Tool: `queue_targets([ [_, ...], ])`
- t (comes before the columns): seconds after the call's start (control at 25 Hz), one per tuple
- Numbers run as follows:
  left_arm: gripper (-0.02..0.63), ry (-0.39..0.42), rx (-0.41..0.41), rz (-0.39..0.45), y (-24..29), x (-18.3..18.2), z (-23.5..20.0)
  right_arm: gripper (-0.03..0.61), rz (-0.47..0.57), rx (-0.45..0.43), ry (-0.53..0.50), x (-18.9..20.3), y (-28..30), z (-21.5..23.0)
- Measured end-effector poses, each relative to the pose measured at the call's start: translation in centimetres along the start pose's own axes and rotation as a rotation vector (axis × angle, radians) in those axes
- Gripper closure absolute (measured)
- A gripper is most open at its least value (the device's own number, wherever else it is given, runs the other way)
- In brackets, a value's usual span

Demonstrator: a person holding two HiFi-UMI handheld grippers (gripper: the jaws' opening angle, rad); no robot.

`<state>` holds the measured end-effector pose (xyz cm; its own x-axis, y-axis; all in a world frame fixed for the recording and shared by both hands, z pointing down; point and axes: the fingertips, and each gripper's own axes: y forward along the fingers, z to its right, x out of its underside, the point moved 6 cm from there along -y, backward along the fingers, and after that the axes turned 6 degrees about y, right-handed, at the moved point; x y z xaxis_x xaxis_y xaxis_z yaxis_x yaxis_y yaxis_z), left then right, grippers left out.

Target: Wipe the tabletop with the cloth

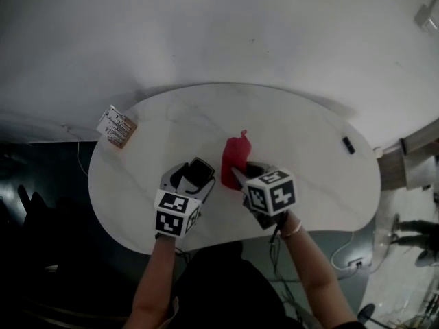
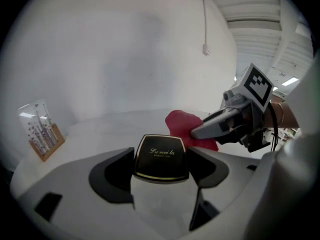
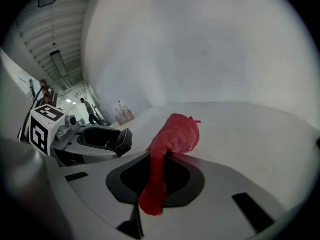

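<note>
R: your right claw (image 1: 241, 175) pinches red cloth (image 1: 236, 155) | cloth bunches ahead of tips, long axis away from you, over white tabletop (image 1: 309, 142) | L: left claw (image 1: 194, 178) grips black case (image 2: 161, 156), just beside

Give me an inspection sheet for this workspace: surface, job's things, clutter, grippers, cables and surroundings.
Surface: white rounded tabletop, no stains seen.
Job's things: red cloth, bunched, one end clamped.
Clutter: card stand with wooden base at left edge; small black object at right.
Grippers: left gripper shut on black gold-trimmed box; right gripper shut on the cloth.
Cables: white cable on floor, right of table.
Surroundings: white wall; a person's legs far right.
</note>
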<state>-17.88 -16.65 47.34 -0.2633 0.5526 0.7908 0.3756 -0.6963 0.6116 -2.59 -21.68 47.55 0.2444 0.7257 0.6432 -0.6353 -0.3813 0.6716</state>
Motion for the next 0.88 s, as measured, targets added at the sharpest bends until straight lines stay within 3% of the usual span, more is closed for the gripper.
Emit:
queue_targets([
  [0.12, 0.287, -0.039, -0.053, -0.012, -1.5, 1.2, -2.6, 0.532, -0.044, -0.075, -0.019, -0.3, 3.9, -3.1],
  [0.28, 0.287, -0.074, -0.099, -0.024, -3.0, 2.7, -4.9, 0.532, -0.089, -0.108, -0.035, 0.1, 7.8, -5.8],
  [0.56, 0.287, -0.072, -0.068, -0.03, -2.4, 3.1, -5.7, 0.532, -0.146, 0.03, -0.071, 0.0, 8.4, -3.1],
  [0.88, 0.287, 0.008, 0.065, -0.025, 1.7, 0.7, -2.3, 0.532, -0.13, 0.17, 0.087, 2.2, 3.9, 4.6],
])
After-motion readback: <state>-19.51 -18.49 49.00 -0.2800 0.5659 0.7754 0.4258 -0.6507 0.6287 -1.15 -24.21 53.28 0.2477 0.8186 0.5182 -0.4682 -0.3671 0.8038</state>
